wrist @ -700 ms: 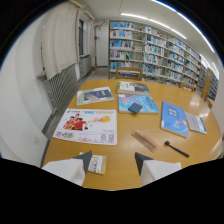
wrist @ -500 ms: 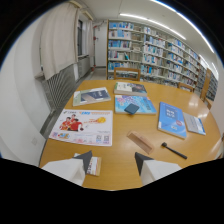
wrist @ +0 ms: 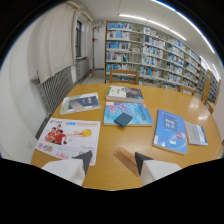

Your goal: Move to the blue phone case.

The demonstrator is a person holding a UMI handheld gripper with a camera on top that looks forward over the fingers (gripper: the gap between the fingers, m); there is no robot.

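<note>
Starting at the left of the frame, a radiator (wrist: 54,89) runs along the wall under pale curtains, and a wooden table (wrist: 107,172) fills the middle. On its lower-left part lies a white poster with red-clad figures (wrist: 70,138); above it sits a booklet with a dark cover picture (wrist: 80,103). At frame centre a blue illustrated book (wrist: 128,113) lies flat, and the blue phone case (wrist: 123,119), a small dark-blue square, rests on top of it, well beyond the fingertips. Higher up is a green-edged book (wrist: 125,93). The gripper (wrist: 113,159) shows at the bottom centre with its two fingers spread apart and nothing between them; a small brown wooden piece (wrist: 125,160) lies just ahead of the right finger. To the right sit a blue book (wrist: 171,131) and a paler booklet (wrist: 195,134). Bookshelves (wrist: 155,55) line the upper right.
</note>
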